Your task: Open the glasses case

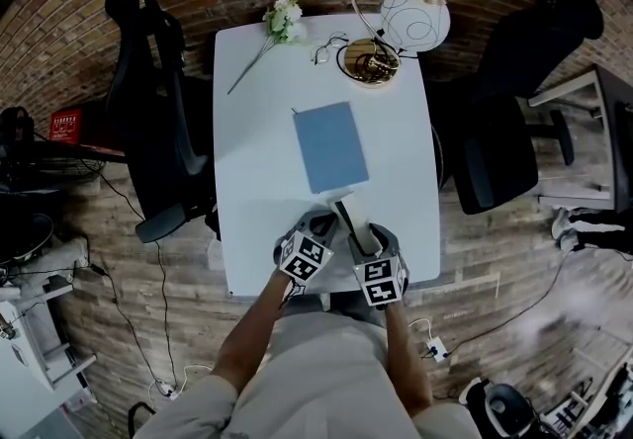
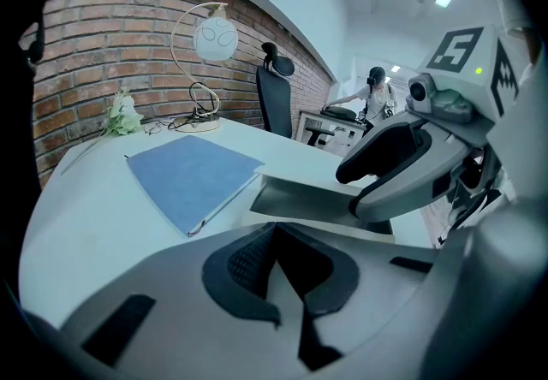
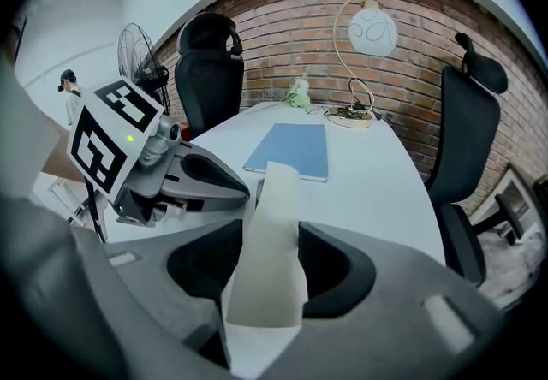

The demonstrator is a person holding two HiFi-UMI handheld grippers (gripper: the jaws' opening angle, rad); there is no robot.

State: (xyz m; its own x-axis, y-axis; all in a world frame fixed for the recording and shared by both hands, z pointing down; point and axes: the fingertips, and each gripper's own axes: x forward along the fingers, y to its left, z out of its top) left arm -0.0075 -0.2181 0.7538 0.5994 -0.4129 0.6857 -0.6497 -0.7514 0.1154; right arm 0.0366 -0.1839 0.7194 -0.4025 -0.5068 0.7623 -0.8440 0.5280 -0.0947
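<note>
The pale glasses case (image 1: pixel 348 218) lies near the table's front edge, just in front of a blue folder (image 1: pixel 330 145). In the right gripper view its cream lid flap (image 3: pixel 271 224) stands up between the jaws of my right gripper (image 3: pixel 270 265), and both pads lie against it. My left gripper (image 2: pixel 274 228) sits at the case's (image 2: pixel 317 197) left side with its pads meeting at the tips and nothing between them. Whether those tips touch the case I cannot tell. In the head view the left gripper (image 1: pixel 318 227) and the right gripper (image 1: pixel 364 235) flank the case closely.
A white table (image 1: pixel 257 180) carries a lamp (image 1: pixel 415 14), a pair of glasses (image 1: pixel 328 49) and a white flower (image 1: pixel 283 22) at its far end. Black office chairs stand at the left (image 1: pixel 158 111) and right (image 1: pixel 504 131). Cables lie on the wooden floor.
</note>
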